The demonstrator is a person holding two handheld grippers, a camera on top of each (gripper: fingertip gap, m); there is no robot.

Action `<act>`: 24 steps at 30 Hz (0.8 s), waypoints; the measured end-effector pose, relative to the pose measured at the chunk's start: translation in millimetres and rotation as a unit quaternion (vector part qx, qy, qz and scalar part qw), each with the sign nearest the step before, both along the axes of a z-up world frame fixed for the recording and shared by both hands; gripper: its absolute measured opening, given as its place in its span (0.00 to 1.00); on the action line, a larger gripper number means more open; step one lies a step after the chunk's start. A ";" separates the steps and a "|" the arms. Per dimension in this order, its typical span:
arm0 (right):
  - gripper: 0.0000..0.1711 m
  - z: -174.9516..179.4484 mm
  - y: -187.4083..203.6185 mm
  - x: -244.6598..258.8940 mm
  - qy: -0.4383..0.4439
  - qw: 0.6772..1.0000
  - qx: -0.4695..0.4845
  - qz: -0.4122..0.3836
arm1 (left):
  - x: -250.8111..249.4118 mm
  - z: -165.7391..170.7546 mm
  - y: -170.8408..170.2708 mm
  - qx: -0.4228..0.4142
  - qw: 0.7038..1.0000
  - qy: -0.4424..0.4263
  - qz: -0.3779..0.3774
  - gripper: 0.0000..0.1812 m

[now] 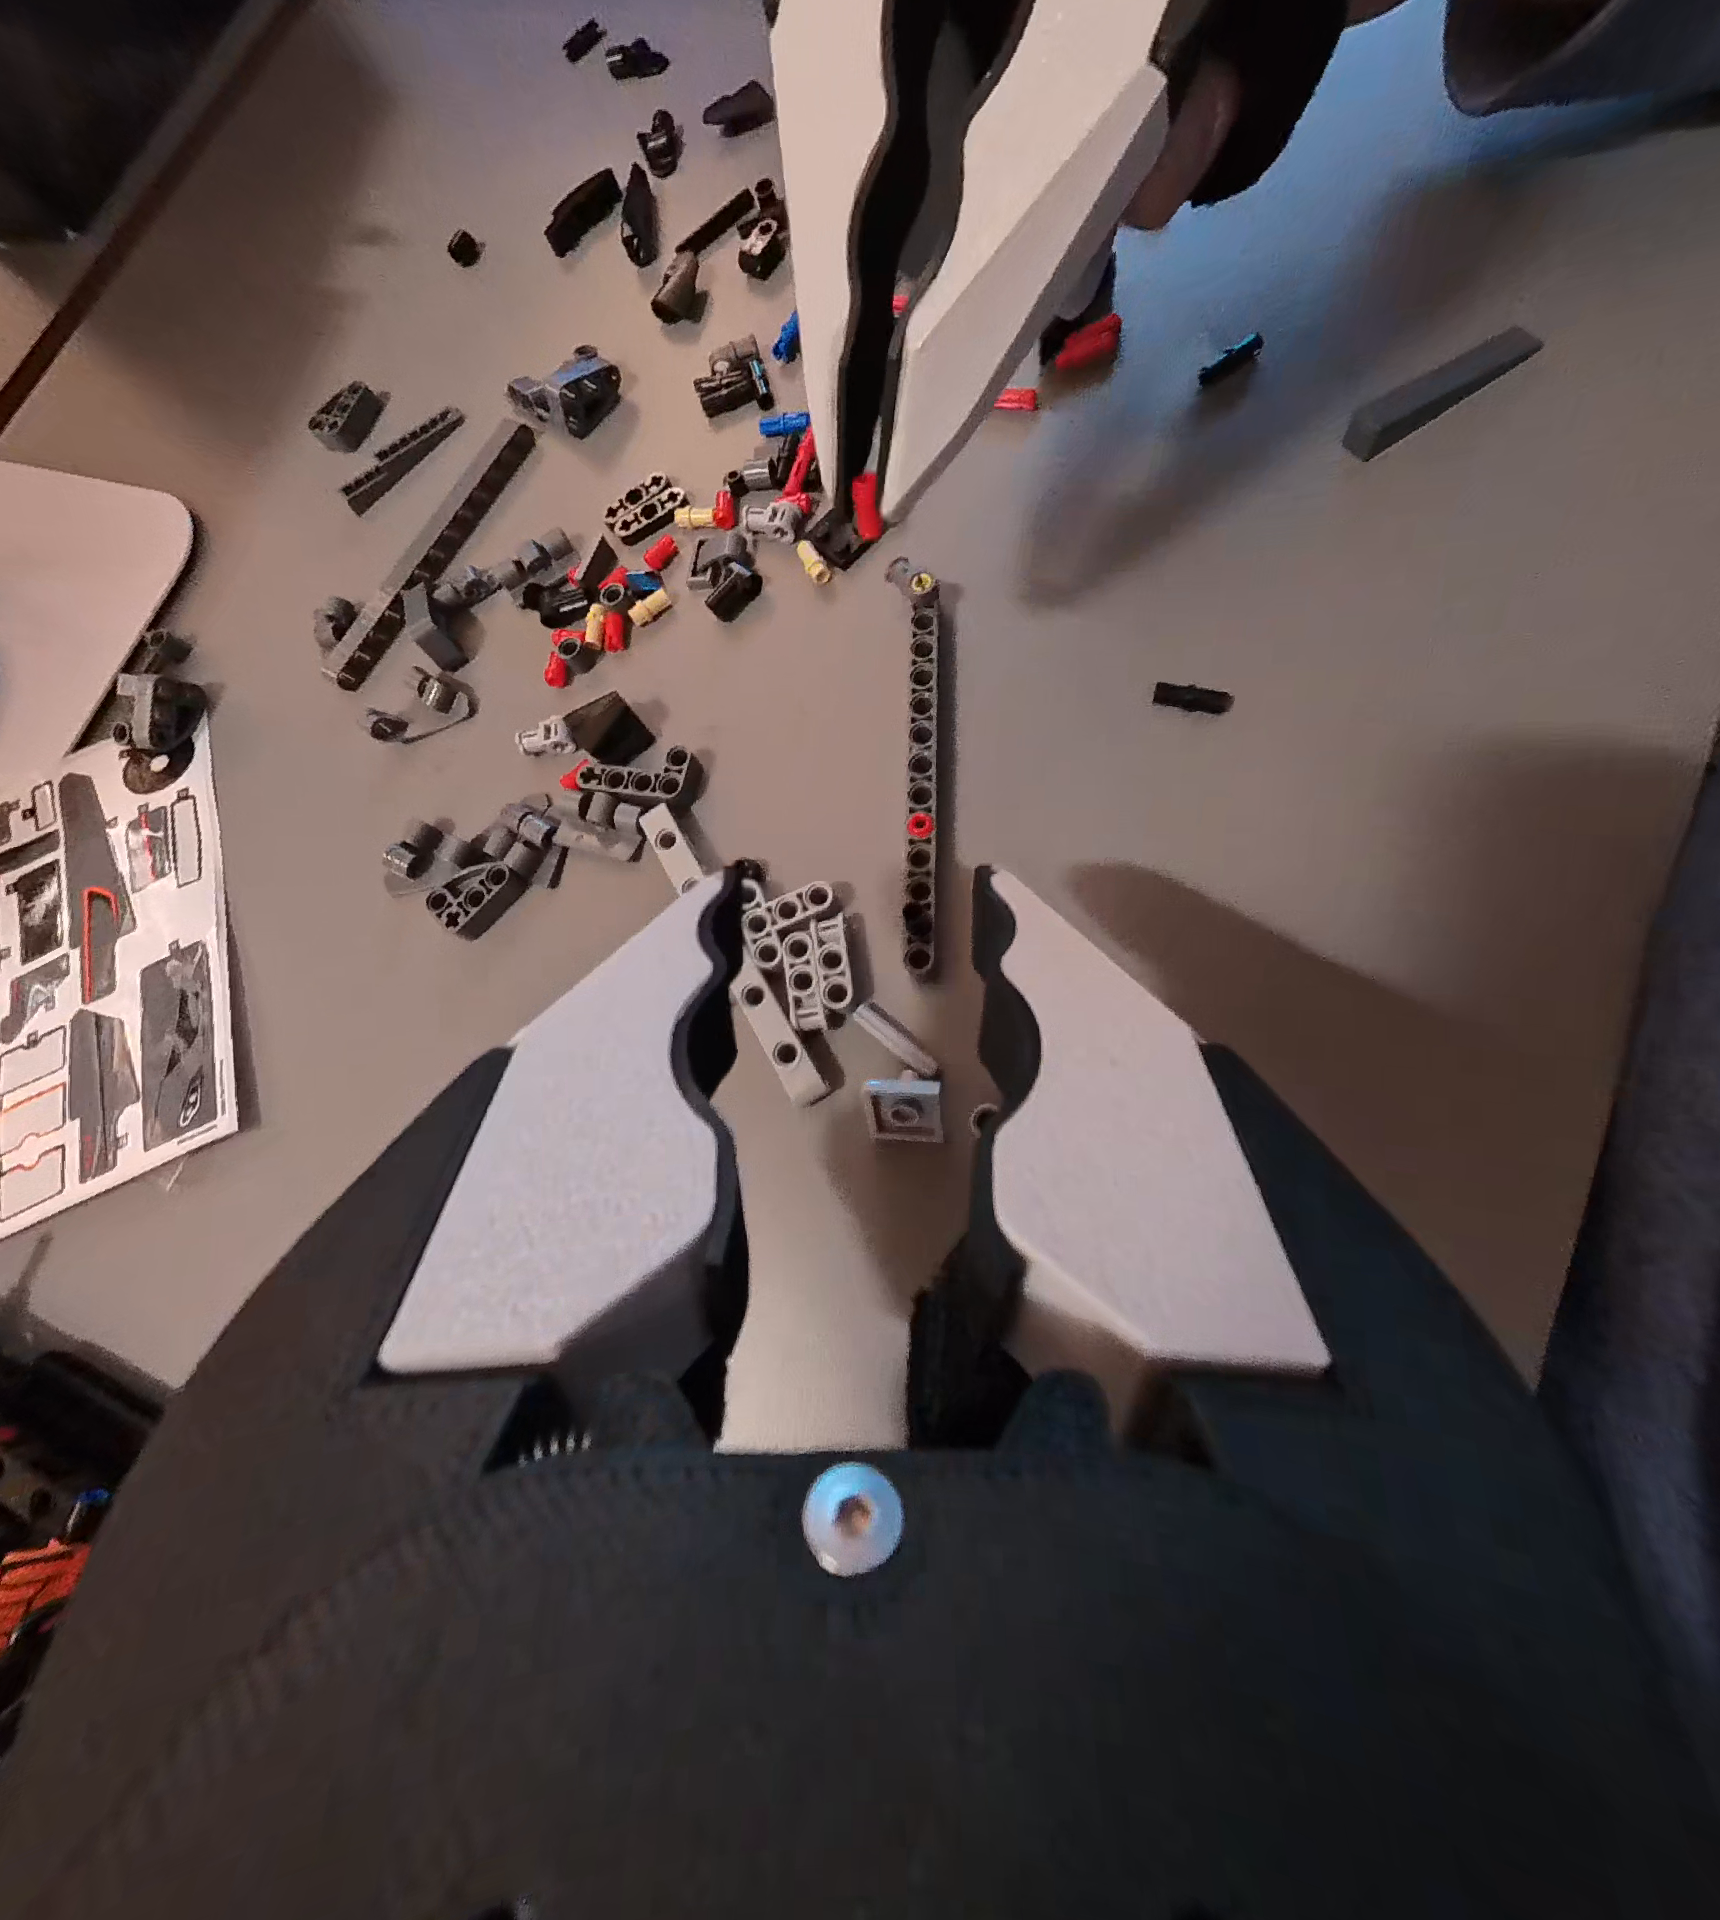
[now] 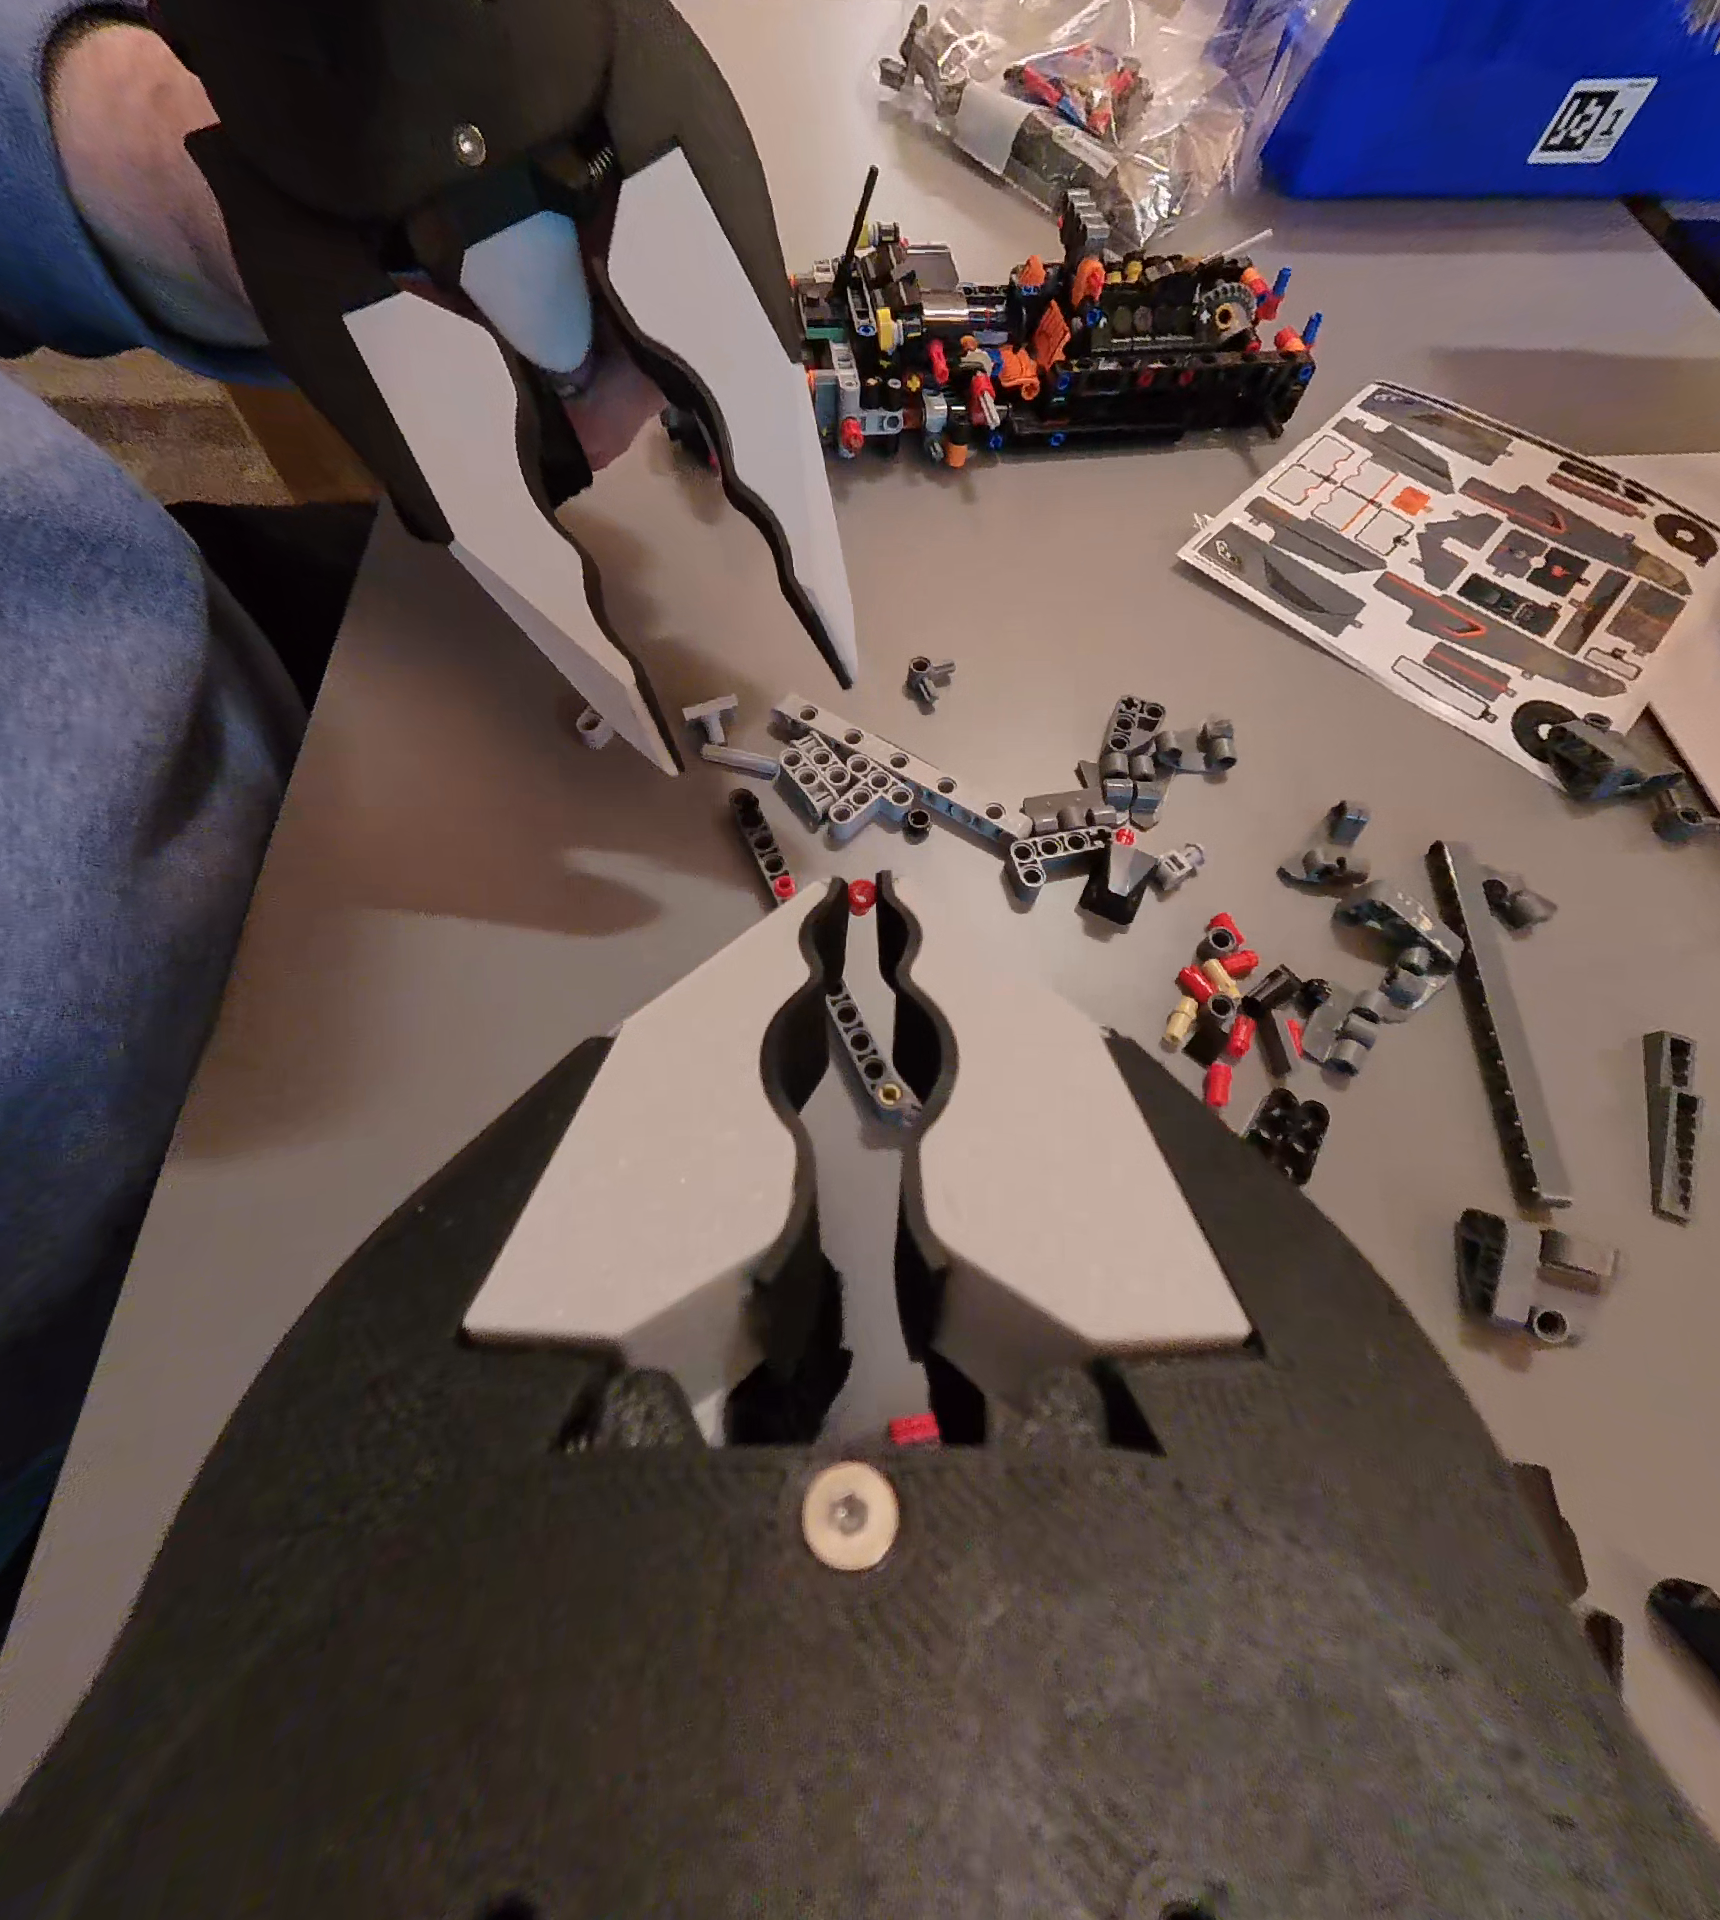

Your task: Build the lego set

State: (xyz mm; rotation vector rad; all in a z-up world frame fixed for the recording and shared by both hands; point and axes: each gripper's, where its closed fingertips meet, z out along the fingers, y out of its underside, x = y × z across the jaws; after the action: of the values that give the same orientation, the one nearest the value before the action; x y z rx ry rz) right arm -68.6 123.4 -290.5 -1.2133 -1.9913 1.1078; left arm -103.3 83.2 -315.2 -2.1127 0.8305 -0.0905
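Table (image 2: pixel 1043 582): grey, loose parts scattered.
Right gripper (image 2: pixel 861 894): I pinch a red pin (image 2: pixel 861 894).
Left gripper (image 1: pixel 856 894): released, empty.
Risk: shallow pinch; pin may slip out.

The long beam (image 1: pixel 922 790) lies flat on the table (image 1: pixel 1355 644), with loose parts (image 1: pixel 617 613) spread to its left. A small heap of short beams (image 1: pixel 799 961) sits just left of the long beam's near end, and a flat square piece (image 1: pixel 903 1110) lies in front of that heap. The sticker sheet (image 1: pixel 56 997) lies far left. In the right wrist view, the half-built model (image 2: pixel 1053 353) stands at the back of the table, and the bag of parts (image 2: pixel 1064 94) lies behind it, with a box (image 2: pixel 1521 94) to the right of the bag.
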 end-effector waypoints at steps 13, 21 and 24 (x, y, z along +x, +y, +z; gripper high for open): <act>0.02 28.9 -4.4 -2.2 0.046 0.994 -0.097 -0.005 | 2.6 13.2 1.0 0.041 0.999 0.011 0.009 0.23; 0.01 40.7 -15.0 -3.5 0.048 0.977 -0.208 0.012 | 15.5 17.9 0.0 0.080 0.996 0.035 0.009 0.22; 0.02 49.4 -20.8 -4.3 0.057 0.958 -0.281 0.024 | 23.3 27.3 4.7 0.110 0.993 0.033 0.019 0.20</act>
State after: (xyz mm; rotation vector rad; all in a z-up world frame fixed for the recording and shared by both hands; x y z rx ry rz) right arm -72.9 102.5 -241.1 -1.3327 -1.6748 1.8049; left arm -80.0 87.8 -287.8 -1.9307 0.8016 0.0886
